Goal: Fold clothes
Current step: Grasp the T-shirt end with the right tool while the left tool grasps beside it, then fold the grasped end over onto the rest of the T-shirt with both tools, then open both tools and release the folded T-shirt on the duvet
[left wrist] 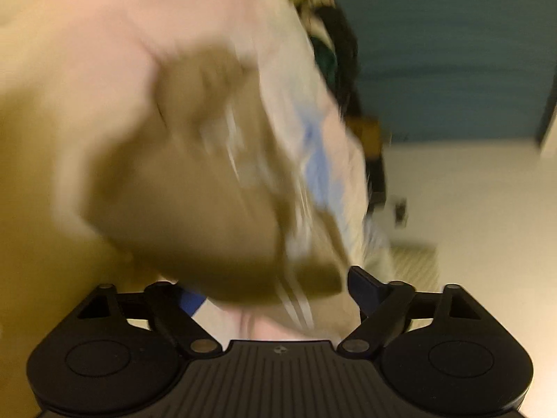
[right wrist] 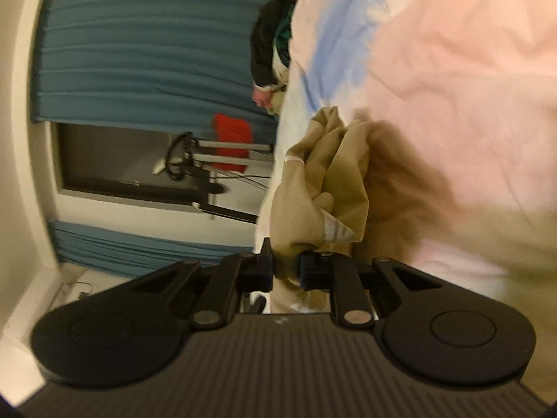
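- The tan garment (right wrist: 334,181), crumpled, with white stripes, hangs bunched against a pale pink sheet (right wrist: 452,52).
- The right gripper (right wrist: 286,273) is clenched on its near edge.
- The left gripper (left wrist: 275,296) is spread wide, with the blurred cloth between its fingers.

No readable text, labels, brands or numbers in either wrist view; both are motion-blurred. Closest thing to a mark: three pale stripes on the tan garment (right wrist: 330,188), too smeared to call a logo. Small light emblem at the centre of each gripper body, unreadable on both the left gripper (left wrist: 275,296) and the right gripper (right wrist: 285,270).
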